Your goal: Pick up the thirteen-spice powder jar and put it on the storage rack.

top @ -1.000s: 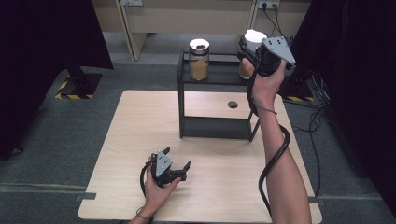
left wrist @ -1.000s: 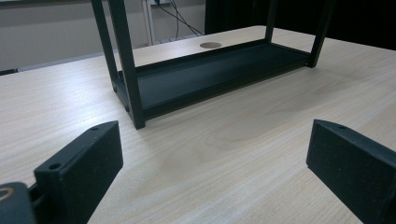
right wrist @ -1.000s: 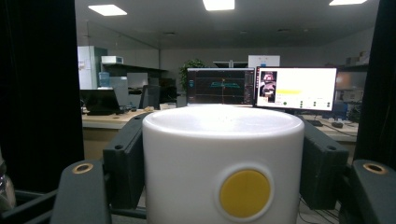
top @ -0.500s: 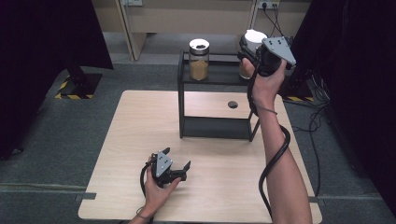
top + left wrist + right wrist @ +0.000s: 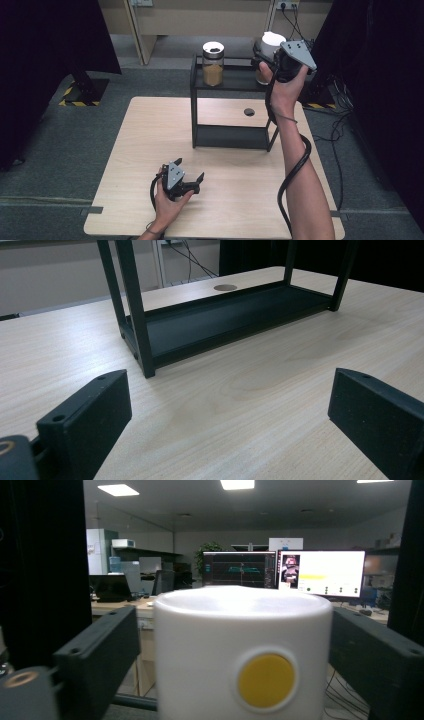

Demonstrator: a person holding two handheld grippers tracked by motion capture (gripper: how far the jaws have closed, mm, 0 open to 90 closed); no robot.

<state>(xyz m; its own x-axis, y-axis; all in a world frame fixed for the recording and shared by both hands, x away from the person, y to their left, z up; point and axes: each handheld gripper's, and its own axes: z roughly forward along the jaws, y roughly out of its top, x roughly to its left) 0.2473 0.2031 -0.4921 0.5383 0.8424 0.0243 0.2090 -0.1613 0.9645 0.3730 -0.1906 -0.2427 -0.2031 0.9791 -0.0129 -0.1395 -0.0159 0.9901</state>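
The right gripper (image 5: 267,56) is raised to the top tier of a black metal two-tier shelf rack (image 5: 230,107), level with a white-lidded jar (image 5: 272,42) that bears a round yellow dot (image 5: 266,681) facing that gripper. Its jaws have just been opening: they stand wide on either side of the white lid, a thin gap showing at each side, so the pads press on nothing. The jar stands upright on the rack's top tier, its long axis vertical and its lid upward. Well off to that gripper's left on the same tier stands a second glass jar with brown granules (image 5: 213,64), also upright.

The left gripper (image 5: 192,181) rests low on the pale wooden table (image 5: 150,135), jaws wide apart with bare tabletop between them, pointing toward the rack's lower tray. Ahead of it, beyond the tray, a small round hole (image 5: 225,287) sits in the tabletop.

Around the table lies grey carpeted floor with dark curtains to both sides. Past the jar, the right gripper view shows an office with lit monitors (image 5: 321,572) and ceiling lights.
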